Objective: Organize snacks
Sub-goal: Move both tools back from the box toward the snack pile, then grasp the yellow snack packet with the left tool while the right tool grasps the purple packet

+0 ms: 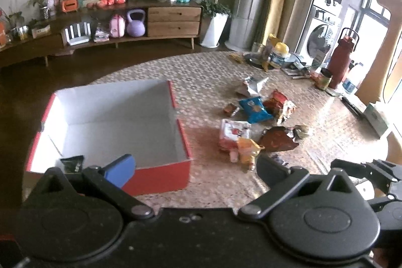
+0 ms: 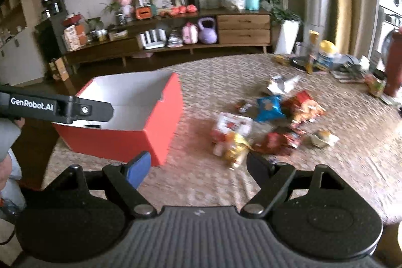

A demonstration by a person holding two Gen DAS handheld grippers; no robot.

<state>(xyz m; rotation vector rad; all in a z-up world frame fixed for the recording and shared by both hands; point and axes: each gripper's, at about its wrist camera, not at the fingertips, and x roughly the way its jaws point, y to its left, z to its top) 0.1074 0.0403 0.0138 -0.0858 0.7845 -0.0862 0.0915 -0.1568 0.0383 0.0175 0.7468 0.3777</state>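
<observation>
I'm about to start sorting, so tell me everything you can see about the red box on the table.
The red cardboard box is rectangular and open-topped, red outside and plain white inside, with small notches in its rim. It stands upright on the patterned tablecloth, left of the loose snack packets and apart from them. It is nearly empty: one small dark packet lies in a near corner. Neither gripper touches it.

Open box point(image 1: 113, 117) sits on the bench point(image 1: 208, 182), left side. One small packet point(image 1: 72, 163) lies inside it, at the near corner. Snack packets point(image 1: 258, 127) lie scattered on the bench right of the box, apart from it. Behind them, at the far right edge: a tin point(image 1: 279, 55), a jar point(image 1: 325, 82), a flask point(image 1: 341, 59). Beyond the bench, a sideboard point(image 1: 173, 20) stands against the wall, a kettlebell point(image 1: 136, 24) on its shelf.
</observation>
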